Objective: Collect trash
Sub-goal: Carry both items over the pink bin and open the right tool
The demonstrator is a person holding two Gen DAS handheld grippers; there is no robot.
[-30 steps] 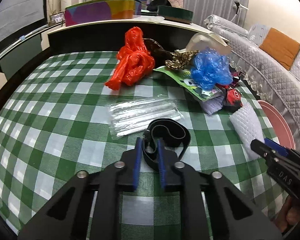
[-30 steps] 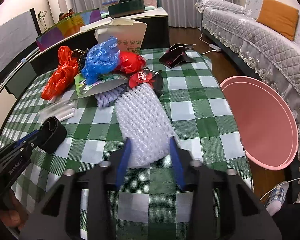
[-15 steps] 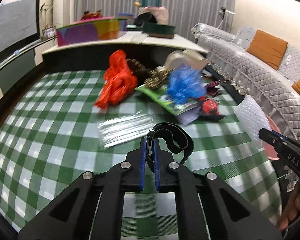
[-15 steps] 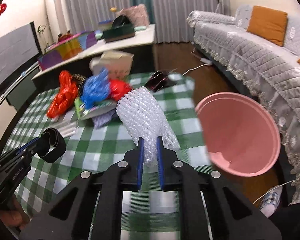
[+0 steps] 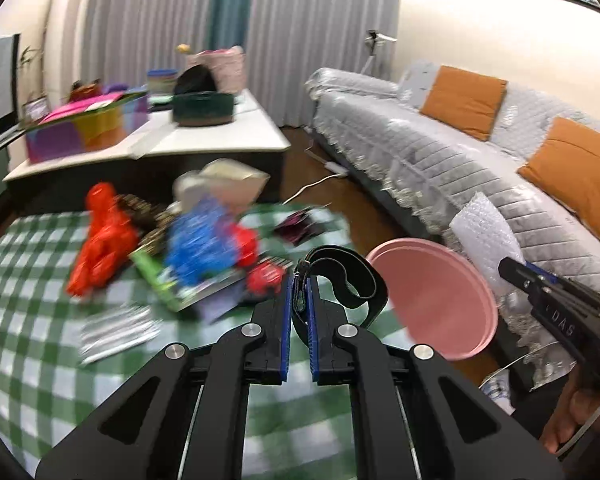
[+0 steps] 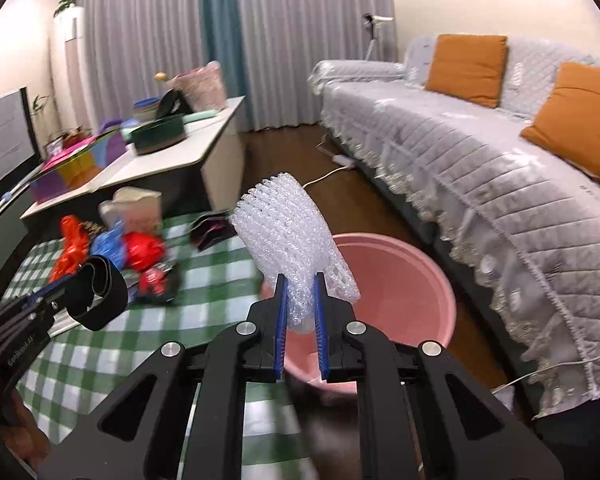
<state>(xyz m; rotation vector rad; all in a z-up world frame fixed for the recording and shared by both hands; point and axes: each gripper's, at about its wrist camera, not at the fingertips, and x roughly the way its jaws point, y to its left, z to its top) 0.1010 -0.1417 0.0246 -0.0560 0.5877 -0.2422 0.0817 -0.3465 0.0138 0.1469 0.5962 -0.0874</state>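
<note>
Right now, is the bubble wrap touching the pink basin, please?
Apart: the right wrist view shows the bubble wrap held above the pink basin by the right claw.

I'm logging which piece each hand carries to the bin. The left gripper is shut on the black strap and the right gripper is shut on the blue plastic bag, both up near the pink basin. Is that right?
Not quite. The right gripper is shut on the white bubble wrap, as the right wrist view shows; the blue plastic bag lies on the table. The left gripper does hold the black strap near the pink basin.
</note>
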